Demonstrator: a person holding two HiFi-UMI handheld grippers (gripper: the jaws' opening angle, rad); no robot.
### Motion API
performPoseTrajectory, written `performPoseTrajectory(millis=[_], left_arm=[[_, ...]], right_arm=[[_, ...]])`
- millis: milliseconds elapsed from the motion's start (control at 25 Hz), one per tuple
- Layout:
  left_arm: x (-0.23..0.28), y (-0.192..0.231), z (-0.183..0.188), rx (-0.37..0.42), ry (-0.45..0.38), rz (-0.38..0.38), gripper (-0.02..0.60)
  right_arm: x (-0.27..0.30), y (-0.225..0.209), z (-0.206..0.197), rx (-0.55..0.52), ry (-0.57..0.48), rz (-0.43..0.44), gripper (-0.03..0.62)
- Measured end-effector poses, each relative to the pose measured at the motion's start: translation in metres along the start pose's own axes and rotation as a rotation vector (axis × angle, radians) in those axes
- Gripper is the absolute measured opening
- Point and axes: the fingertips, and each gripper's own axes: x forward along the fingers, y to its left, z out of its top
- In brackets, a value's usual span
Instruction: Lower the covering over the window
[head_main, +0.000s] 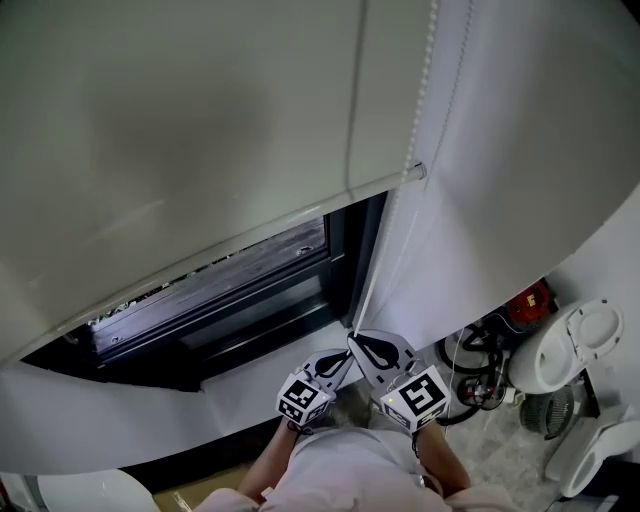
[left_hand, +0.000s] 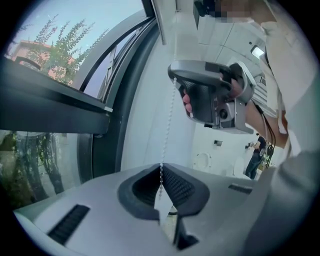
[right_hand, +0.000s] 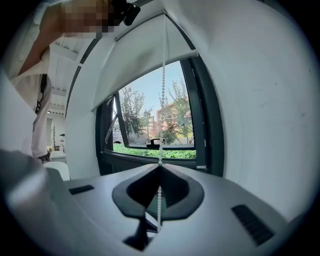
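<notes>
My left tongs (left_hand: 161, 167) are pinched together on the bead chain (left_hand: 167, 129); the beads run straight into the closed tips and a short length shows again in the hollow behind them. My right tongs (right_hand: 160, 167) are clamped on the same chain the same way, tips together with the beads passing between them. From the left gripper view the right tongs sit higher on the chain than the left ones, with the chain hanging nearly plumb from one pair down to the other. In the head view both pairs are close together in front of me, just beside the window's right edge.

From the right tongs the chain climbs along the white wall (head_main: 520, 150) at the right of the frame. The roller blind (head_main: 180, 130) hangs over the upper part of the window (head_main: 230, 290), its bottom bar (head_main: 415, 172) ending beside the chain. Below that bar the dark frame and the glass are uncovered.

On the floor to my right lie black cables (head_main: 480, 370) and something red (head_main: 528, 300). Through the bare glass I see trees (right_hand: 132, 112), a green hedge (right_hand: 150, 151) and a reddish building (right_hand: 172, 117) under blue sky.
</notes>
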Motion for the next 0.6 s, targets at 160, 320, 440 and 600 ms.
performPoseTrajectory(millis=[160, 320, 440, 600], left_arm=[[0.004, 0.002, -0.012, 0.002, 0.028, 0.0, 0.02], [0.006, 0.002, -0.026, -0.011, 0.058, -0.001, 0.02], [0.007, 0.003, -0.035, -0.018, 0.079, 0.001, 0.02], [0.009, 0.003, -0.05, -0.015, 0.117, 0.0, 0.02]], right_arm=[[0.003, -0.002, -0.015, 0.015, 0.025, -0.011, -0.005], [0.006, -0.005, -0.029, 0.031, 0.045, -0.015, -0.005], [0.008, -0.006, -0.038, 0.044, 0.053, -0.016, -0.005], [0.01, -0.008, -0.054, 0.053, 0.074, -0.015, -0.005]])
